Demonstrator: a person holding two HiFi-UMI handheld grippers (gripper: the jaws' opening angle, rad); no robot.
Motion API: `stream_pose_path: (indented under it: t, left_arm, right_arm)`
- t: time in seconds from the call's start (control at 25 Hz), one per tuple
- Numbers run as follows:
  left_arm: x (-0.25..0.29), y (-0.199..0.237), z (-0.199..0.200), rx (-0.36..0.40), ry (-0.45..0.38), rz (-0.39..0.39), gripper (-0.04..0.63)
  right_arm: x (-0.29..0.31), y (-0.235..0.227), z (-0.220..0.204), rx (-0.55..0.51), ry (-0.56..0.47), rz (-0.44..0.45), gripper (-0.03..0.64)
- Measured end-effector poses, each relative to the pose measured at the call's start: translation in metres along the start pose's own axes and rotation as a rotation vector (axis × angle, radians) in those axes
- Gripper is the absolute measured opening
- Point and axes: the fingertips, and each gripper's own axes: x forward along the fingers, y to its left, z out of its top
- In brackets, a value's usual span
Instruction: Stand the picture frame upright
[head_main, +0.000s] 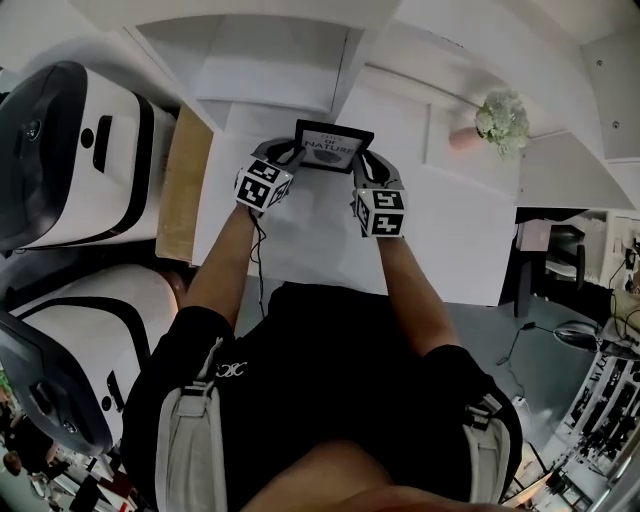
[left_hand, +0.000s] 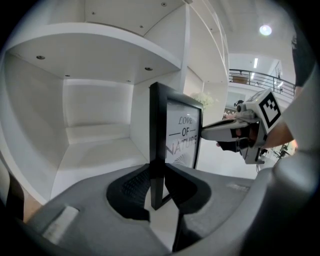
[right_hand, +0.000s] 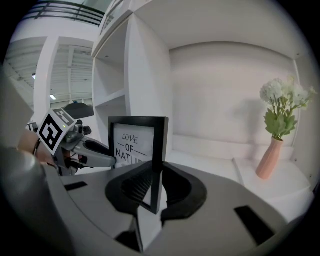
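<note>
Both side edges of the picture frame (head_main: 330, 147) were clamped in the fingers of the left gripper (head_main: 288, 156) and right gripper (head_main: 362, 163), seemingly to steady it upright on the white shelf (head_main: 440, 215).

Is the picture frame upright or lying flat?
Upright: picture frame stands vertical, its side edges pinched by left gripper and right gripper. Resting on the shelf: cannot tell.

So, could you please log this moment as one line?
frame: upright | left gripper: shut on its left edge | right gripper: shut on its right edge
</note>
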Motion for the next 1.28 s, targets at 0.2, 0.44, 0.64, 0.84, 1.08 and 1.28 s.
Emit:
stream_pose_path:
  t: [0.2,0.44,0.64,0.84,1.08,1.28]
  left_arm:
    - [-0.001,0.003,0.001,-0.014,-0.006,0.049,0.113]
    - [-0.018,0.002,0.012,-0.032,-0.074,0.106,0.201]
    - [-0.047,-0.003,0.028,-0.029,-0.147,0.177,0.194]
    - [-0.087,-0.021,0.054,0.005,-0.229,0.274,0.089]
    - [-0.12,-0.065,0.092,-0.054,-0.318,0.347,0.017]
    - [-0.131,-0.111,0.125,-0.06,-0.374,0.352,0.017]
  right_arm:
    - [0.0,0.003,0.0,-0.014,-0.025,-0.003,0.069]
    - [-0.009,0.01,0.007,-0.033,-0.078,-0.008,0.118]
    - [-0.026,0.004,0.02,-0.017,-0.133,-0.037,0.118]
    - [-0.06,-0.003,0.042,-0.011,-0.208,-0.04,0.107]
    - [-0.116,-0.014,0.072,-0.041,-0.302,-0.018,0.0]
    - [-0.17,-0.036,0.092,-0.054,-0.365,-0.027,0.0]
